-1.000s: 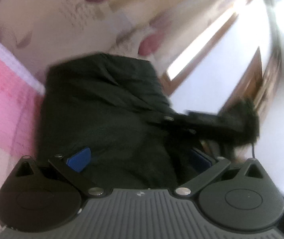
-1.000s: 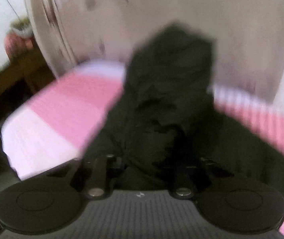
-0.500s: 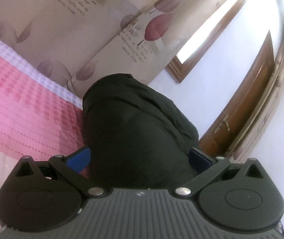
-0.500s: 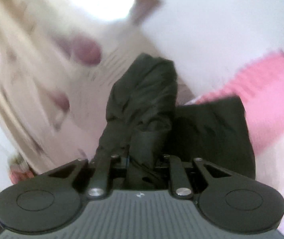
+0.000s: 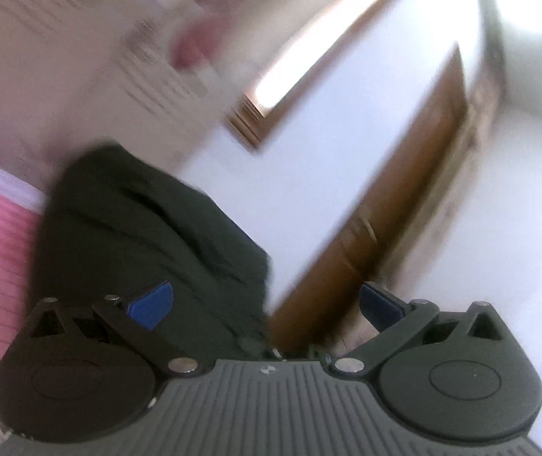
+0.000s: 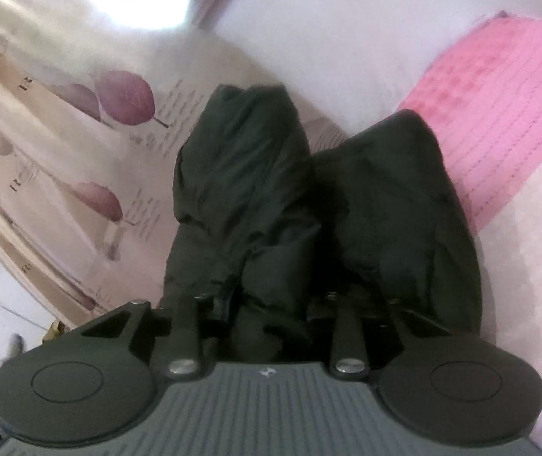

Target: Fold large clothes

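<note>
Dark garment (image 6: 240, 197) bunched in two humps on the pink bedspread (image 6: 499, 106), leaf-print curtain (image 6: 80, 152) behind; one fold runs up between the right gripper (image 6: 267, 315) fingers, jaws have just been opening, pads hidden by cloth so can't tell if they press it. Left gripper (image 5: 267, 304) spread wide, blue pads (image 5: 151, 304) apart, garment edge lying past the left pad and not pinched; wooden door (image 5: 404, 190) beyond, view blurred.

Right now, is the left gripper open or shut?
Open: the left gripper has its blue pads wide apart, and the dark garment lies beside one, unclamped.
</note>
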Available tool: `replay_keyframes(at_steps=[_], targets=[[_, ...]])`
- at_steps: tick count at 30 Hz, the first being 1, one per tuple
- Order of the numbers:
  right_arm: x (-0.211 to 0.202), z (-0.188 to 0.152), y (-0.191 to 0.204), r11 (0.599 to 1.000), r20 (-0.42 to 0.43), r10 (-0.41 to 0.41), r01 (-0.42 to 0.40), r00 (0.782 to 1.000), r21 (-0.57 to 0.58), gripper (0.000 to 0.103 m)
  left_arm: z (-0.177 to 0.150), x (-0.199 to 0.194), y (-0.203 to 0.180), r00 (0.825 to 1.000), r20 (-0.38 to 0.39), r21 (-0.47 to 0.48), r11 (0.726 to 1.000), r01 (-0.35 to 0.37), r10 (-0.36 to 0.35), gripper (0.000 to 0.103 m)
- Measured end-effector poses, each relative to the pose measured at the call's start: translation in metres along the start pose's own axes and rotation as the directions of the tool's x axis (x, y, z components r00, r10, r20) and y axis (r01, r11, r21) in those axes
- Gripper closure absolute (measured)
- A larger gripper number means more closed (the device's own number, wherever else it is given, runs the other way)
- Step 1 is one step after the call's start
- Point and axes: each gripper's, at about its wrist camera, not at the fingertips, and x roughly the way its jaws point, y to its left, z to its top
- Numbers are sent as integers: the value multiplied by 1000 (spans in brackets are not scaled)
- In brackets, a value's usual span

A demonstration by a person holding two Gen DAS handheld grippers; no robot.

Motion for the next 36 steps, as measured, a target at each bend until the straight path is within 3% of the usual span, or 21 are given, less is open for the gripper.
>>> replay_keyframes(at_steps=[3, 5, 7, 9, 10, 12, 13, 14, 15, 19, 21, 23, 27, 29, 30, 32, 34, 36], targets=[[-7, 3, 2, 1000, 13, 17, -18, 1000, 5, 44, -16, 36, -8, 993, -119, 50, 999, 17, -11, 3], [-30, 10, 3, 997, 101, 54, -58, 993, 42, 10, -28, 45, -4, 988, -154, 41, 999, 13, -6, 3], [-53, 23, 4, 1000, 170, -5, 3, 985, 15, 3, -33, 44, -3, 989, -147, 59, 998, 20, -11, 2], [-65, 38, 1, 990, 186, -128, 136, 974, -27, 2, -37, 43, -1, 988, -152, 72, 997, 28, -16, 2], [-63, 45, -6, 986, 153, -162, 167, 975, -21, 3, -38, 42, 1, 988, -154, 75, 997, 27, -16, 2], [-50, 53, -20, 985, 71, -170, 170, 983, 5, 4, -38, 43, 5, 988, -151, 78, 996, 32, -20, 2], [-39, 53, -23, 985, 24, -170, 170, 985, 13, 14, -39, 41, 7, 989, -147, 80, 996, 42, -30, 2], [-27, 51, -21, 989, -11, -146, 146, 989, -1, 45, -42, 35, 8, 989, -139, 82, 995, 56, -44, 2], [-14, 49, -13, 992, -50, -122, 120, 991, -31, 56, -44, 31, 10, 991, -123, 88, 994, 66, -55, 1], [43, 36, 38, 983, -144, -56, 29, 988, -183, 66, -46, 22, 16, 987, -134, 105, 989, 101, -87, 1], [63, 36, 54, 977, -182, 82, -115, 980, -181, 70, -44, 24, 21, 989, -125, 93, 991, 92, -80, 1], [76, 32, 62, 961, -195, 165, -201, 967, -187, 71, -43, 24, 29, 988, -120, 45, 994, 98, -92, 1], [90, 24, -4, 996, -193, 18, -36, 981, -88, 74, -47, 29, 34, 984, -137, 33, 992, 120, -114, 1], [75, 27, -25, 999, -158, 35, -37, 987, -7, 71, -50, 33, 34, 983, -141, 39, 991, 125, -119, 1], [66, 30, -24, 999, -141, 24, -27, 990, -18, 69, -50, 33, 34, 983, -139, 39, 991, 128, -121, 1], [45, 41, -9, 996, -80, -24, 16, 997, -90, 50, -51, 35, 36, 984, -127, 33, 991, 131, -126, 1], [28, 54, 18, 981, -17, -44, 39, 999, -191, 42, -53, 34, 37, 985, -122, 37, 991, 129, -124, 0], [27, 68, 56, 954, -27, -18, 9, 999, -301, 38, -54, 34, 35, 986, -121, 47, 991, 123, -117, 0]])
